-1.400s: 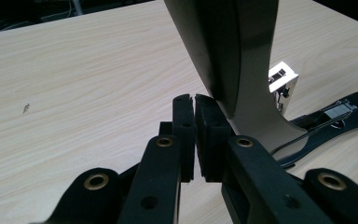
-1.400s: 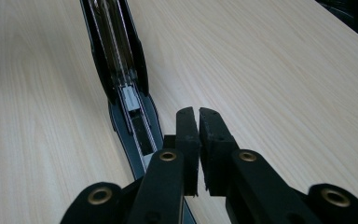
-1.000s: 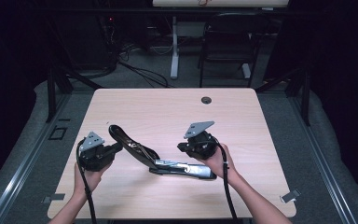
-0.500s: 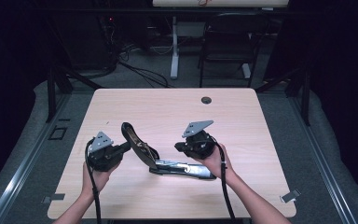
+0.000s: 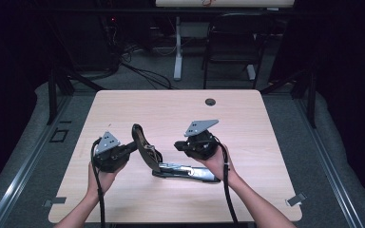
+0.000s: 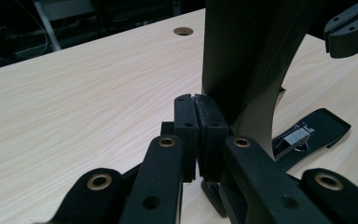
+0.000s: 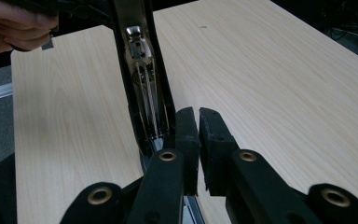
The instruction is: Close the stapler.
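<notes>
A black stapler lies swung open near the table's front middle. Its base (image 5: pixel 190 172) rests flat on the wood, and its top arm (image 5: pixel 143 145) stands tilted up from the hinge. My left gripper (image 5: pixel 134 146) is shut with nothing between its pads (image 6: pixel 186 126), and the top arm (image 6: pixel 249 60) leans against its right side. My right gripper (image 5: pixel 177 144) is also shut and hovers over the hinge end of the base. In the right gripper view the shut jaws sit beside the raised arm's metal staple channel (image 7: pixel 142 70). Whether they touch the stapler I cannot tell.
The light wooden table (image 5: pixel 171 109) has a round cable hole (image 5: pixel 210 101) near its far edge. Behind it stand a chair (image 5: pixel 230 52) and a white desk leg (image 5: pixel 177 52) among dark floor cables. Dark carpet surrounds the table.
The stapler's top arm has swung from lying low to the left up to a steeper tilt. My left gripper has moved right with it. The right gripper has stayed put.
</notes>
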Demonstrator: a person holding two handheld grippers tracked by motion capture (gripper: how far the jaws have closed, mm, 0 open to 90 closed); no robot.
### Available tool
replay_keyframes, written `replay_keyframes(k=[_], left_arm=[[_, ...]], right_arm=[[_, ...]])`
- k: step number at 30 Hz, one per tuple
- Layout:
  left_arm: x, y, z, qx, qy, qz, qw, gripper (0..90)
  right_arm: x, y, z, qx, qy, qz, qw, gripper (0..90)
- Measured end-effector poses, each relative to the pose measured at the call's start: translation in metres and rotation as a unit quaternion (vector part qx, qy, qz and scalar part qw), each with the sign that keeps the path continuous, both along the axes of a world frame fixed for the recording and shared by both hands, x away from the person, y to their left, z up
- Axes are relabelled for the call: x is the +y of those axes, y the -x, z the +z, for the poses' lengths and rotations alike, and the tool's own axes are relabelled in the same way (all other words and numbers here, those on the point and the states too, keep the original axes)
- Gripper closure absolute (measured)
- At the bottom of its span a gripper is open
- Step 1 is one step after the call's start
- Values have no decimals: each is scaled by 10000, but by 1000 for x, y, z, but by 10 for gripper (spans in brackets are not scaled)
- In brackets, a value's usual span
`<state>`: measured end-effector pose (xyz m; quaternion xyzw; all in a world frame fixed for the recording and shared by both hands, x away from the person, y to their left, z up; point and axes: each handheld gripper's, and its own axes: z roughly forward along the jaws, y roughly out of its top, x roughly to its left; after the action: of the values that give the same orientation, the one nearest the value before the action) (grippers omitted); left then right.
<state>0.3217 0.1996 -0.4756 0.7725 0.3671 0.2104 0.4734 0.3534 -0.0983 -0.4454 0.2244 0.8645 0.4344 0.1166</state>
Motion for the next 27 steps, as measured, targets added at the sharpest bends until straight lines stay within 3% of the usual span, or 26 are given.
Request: replay_keyframes(k=[11, 13, 17, 19, 23, 27], left_arm=[[-11, 2, 1, -113, 28, -177, 9998, 891], [-14, 2, 1, -141, 6, -241, 9996, 891], [-21, 0, 0, -136, -69, -376, 9992, 885], [-27, -2, -2, -27, -152, -526, 9985, 883], [-43, -4, -8, 192, -405, -875, 9952, 867], [-53, -6, -11, 246, -521, -1067, 9926, 881]], right_arm=[[2, 3, 3, 3, -193, -14, 9998, 875], [1, 3, 4, 47, -373, 12, 9993, 873], [1, 4, 7, -30, -442, 29, 9990, 875], [1, 5, 8, -72, -499, 17, 9987, 878], [-7, -2, 4, 106, -800, 34, 9967, 900], [-17, -4, -1, 155, -633, -8, 9979, 900]])
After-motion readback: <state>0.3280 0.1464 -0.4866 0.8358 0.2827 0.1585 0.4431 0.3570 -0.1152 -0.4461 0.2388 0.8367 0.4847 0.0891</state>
